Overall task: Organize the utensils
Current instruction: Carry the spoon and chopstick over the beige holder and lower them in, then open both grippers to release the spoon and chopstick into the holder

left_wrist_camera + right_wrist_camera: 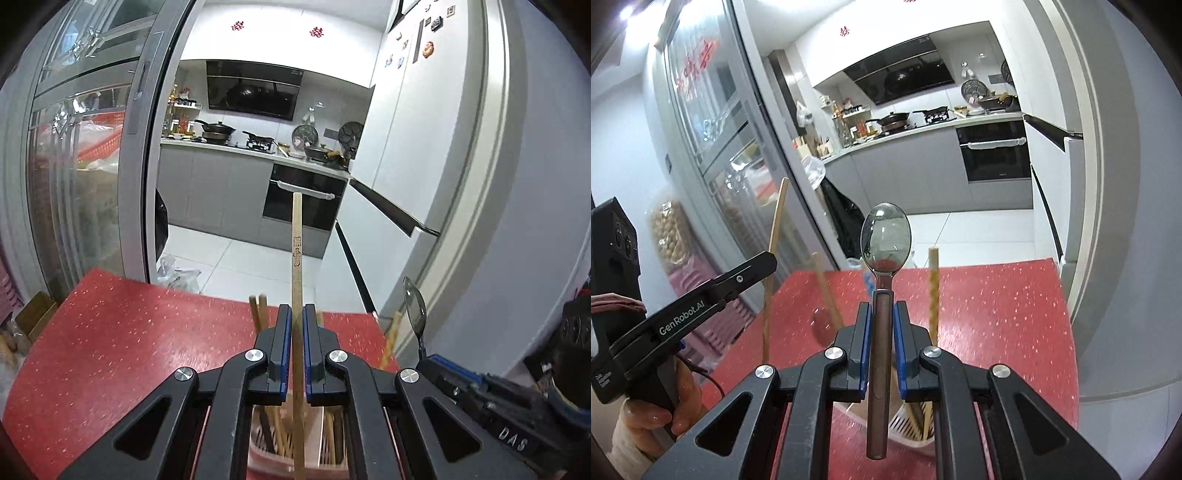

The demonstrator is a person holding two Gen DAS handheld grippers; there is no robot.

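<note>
— What's lost on the left wrist view?
— The utensil holder [295,458] — its base runs off the bottom edge, its rim hidden behind the left gripper [294,314].
— And the right?
— The spoon [882,258] hides the holder's middle; the tabletop's near edge is cut off.

A home kitchen: stove [260,142], range hood [253,90], built-in oven [303,197], fridge [424,129].
</note>
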